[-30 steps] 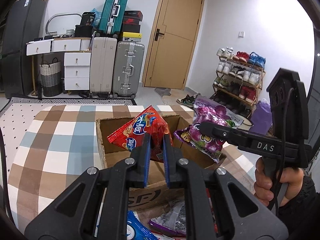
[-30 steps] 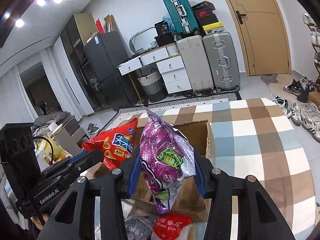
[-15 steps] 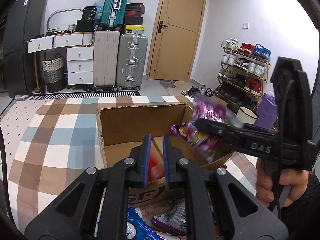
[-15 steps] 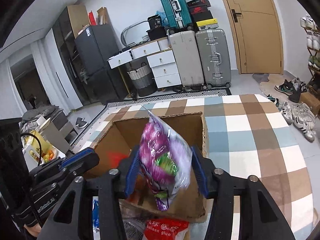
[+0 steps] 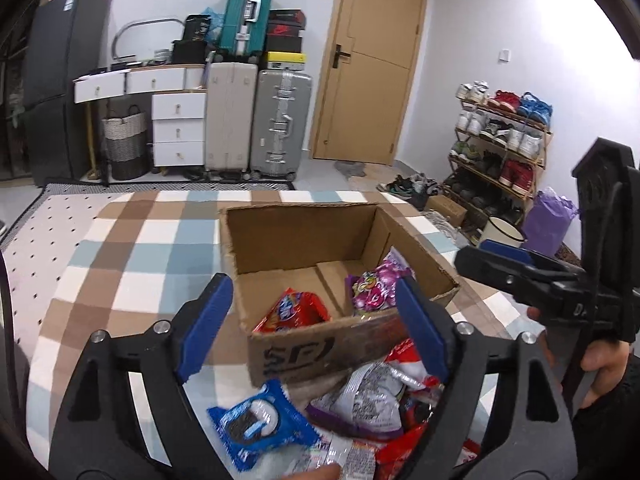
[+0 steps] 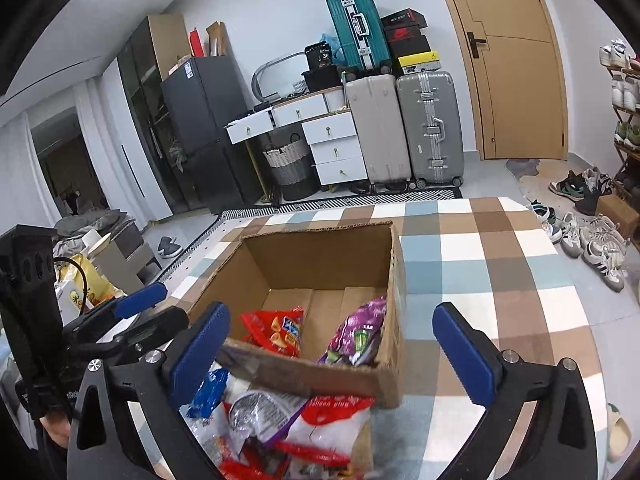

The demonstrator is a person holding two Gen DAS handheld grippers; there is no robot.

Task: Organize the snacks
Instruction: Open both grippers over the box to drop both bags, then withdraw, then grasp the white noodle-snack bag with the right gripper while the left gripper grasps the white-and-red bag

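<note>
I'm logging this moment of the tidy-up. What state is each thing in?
Cardboard box: open-topped, upright on the checked cloth.
Red snack bag: lying inside the box.
Purple snack bag: inside, leaning on the box's wall.
Blue cookie pack: outside the box, in the pile.
Left gripper: jaws just opened, nothing held.
Right gripper: jaws just opened, nothing held.
Door: closed.

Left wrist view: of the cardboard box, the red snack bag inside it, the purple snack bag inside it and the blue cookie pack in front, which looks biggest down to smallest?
1. cardboard box, clearly largest.
2. blue cookie pack, though its nearness to the camera inflates it.
3. red snack bag and purple snack bag look about alike; both are partly hidden by the box wall, so I won't rank them.
</note>
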